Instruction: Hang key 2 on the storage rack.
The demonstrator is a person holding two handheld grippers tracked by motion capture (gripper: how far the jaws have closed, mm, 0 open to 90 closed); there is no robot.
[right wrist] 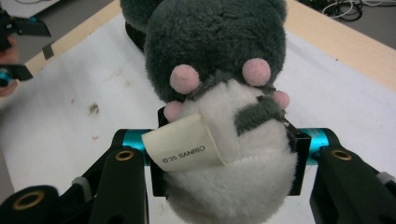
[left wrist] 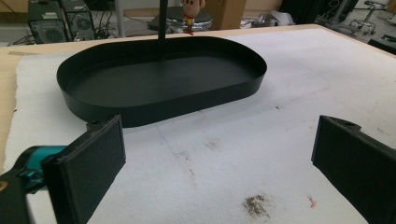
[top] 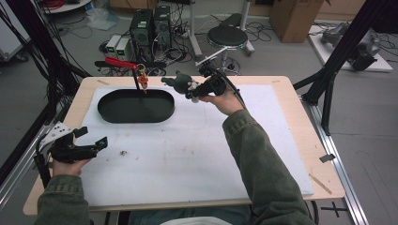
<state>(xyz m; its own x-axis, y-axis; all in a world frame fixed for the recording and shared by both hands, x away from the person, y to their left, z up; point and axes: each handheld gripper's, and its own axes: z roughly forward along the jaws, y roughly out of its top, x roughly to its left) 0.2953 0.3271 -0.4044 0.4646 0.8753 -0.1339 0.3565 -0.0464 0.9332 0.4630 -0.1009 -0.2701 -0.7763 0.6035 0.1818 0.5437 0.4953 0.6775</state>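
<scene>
Resting near the table's front-left corner: the left gripper (top: 91, 145), held in the person's left hand (top: 65, 165), jaws spread wide with nothing between them.
White mat (top: 187, 154): covers most of the wooden table (top: 300, 140); a small dark smudge (top: 124, 153) lies just ahead of the left gripper.
Sleeve (top: 263, 159): the person's right forearm in olive green crosses the mat from the near edge toward the far side.
Right gripper (top: 190, 93): raised above the far middle of the mat, jaws part-closed and pressed on the plush toy (right wrist: 219, 116).
Plush toy: grey and white, pink paws, a cream label (right wrist: 184, 147) folded over its belly; held clear of the mat, just right of the tray.
Black oval tray (top: 105, 110): low-walled, on the mat's far-left part, between the left gripper and the stand.
Black post (left wrist: 162, 18): rises at the tray's far edge.
Small figurine (top: 143, 82): red and orange, hangs beside the post, near the toy.
Beyond the table: a round stool (top: 227, 36), computer towers (top: 150, 28), a cardboard box (top: 293, 16).
</scene>
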